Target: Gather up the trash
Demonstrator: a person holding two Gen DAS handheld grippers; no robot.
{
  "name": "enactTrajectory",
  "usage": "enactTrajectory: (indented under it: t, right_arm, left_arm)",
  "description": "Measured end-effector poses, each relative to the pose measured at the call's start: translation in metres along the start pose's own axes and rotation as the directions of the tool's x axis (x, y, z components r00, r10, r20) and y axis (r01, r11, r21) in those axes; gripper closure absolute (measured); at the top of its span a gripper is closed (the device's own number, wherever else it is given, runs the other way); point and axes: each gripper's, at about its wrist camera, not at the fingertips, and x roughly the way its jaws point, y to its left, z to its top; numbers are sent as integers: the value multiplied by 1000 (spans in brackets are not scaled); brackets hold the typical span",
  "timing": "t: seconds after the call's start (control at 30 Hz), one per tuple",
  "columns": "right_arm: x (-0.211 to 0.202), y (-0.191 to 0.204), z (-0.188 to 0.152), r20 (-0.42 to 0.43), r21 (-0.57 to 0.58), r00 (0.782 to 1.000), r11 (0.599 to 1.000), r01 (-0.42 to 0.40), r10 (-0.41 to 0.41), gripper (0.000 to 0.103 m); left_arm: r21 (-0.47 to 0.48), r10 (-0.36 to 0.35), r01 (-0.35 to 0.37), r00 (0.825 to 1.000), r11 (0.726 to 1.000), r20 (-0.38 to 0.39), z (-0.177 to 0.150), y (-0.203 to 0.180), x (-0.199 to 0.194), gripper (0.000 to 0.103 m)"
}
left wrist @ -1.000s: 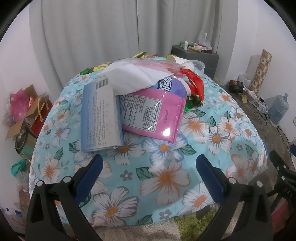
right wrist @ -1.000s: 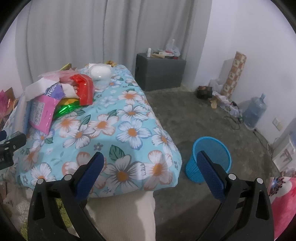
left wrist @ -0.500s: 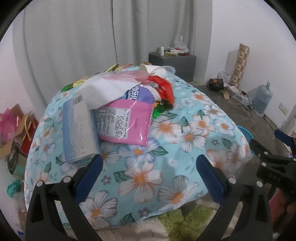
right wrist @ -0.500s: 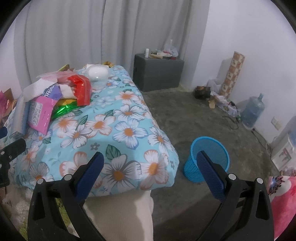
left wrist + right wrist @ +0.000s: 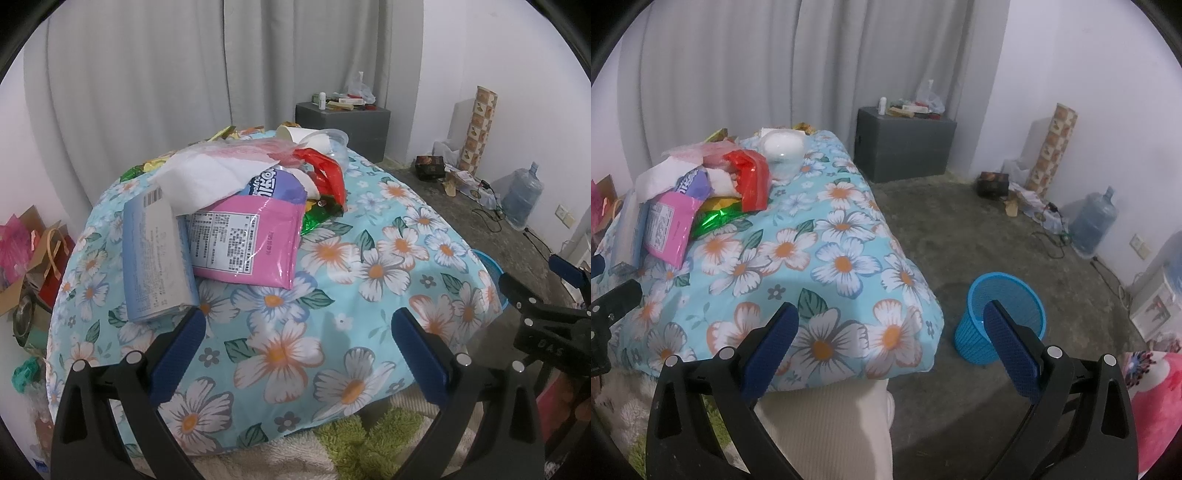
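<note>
A heap of trash lies on the flower-print table cover (image 5: pixel 369 295): a pale blue packet (image 5: pixel 155 254), a pink bag (image 5: pixel 251 240), white tissue (image 5: pixel 207 177), a red wrapper (image 5: pixel 328 173) and a clear plastic cup (image 5: pixel 332 142). My left gripper (image 5: pixel 295 332) hovers open over the near end of the cover, just short of the blue packet, holding nothing. My right gripper (image 5: pixel 892 330) is open and empty over the table's near right corner. A blue mesh bin (image 5: pixel 1001 314) stands on the floor beside that corner. The same heap shows with its pink bag (image 5: pixel 670 225) and red wrapper (image 5: pixel 751 177).
A grey cabinet (image 5: pixel 905 144) with small items stands at the back wall before grey curtains. A water jug (image 5: pixel 1093 221), cables and a patterned roll (image 5: pixel 1051 147) line the right wall. Bags and boxes (image 5: pixel 33 251) crowd the floor left of the table. A cream-clad leg (image 5: pixel 827 432) is below.
The left gripper's view has swung rightward, so the heap now sits further left and the right gripper shows at its right edge. The right gripper has barely moved. Both stayed open.
</note>
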Motion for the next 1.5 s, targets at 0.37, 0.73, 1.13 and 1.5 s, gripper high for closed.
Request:
enactTrajectory:
  t: [0.37, 0.73, 1.13, 1.5]
  right_arm:
    - [-2, 1, -3, -2, -6, 1000, 1000, 6, -6, 8]
    - [-1, -7, -7, -16, 10, 999, 999, 32, -31, 8]
    - [-2, -15, -8, -27, 18, 998, 998, 59, -58, 8]
    - [-2, -18, -8, -29, 19, 998, 998, 63, -62, 8]
  left_arm:
    - [-4, -5, 5, 1000, 1000, -11, -2, 0, 3, 4]
    - [-10, 0, 0, 1000, 1000, -17, -3, 3, 4, 4]
    - [-36, 9, -11, 999, 999, -34, -2, 10, 5, 4]
    - [-46, 14, -16, 999, 999, -41, 0, 14, 6, 4]
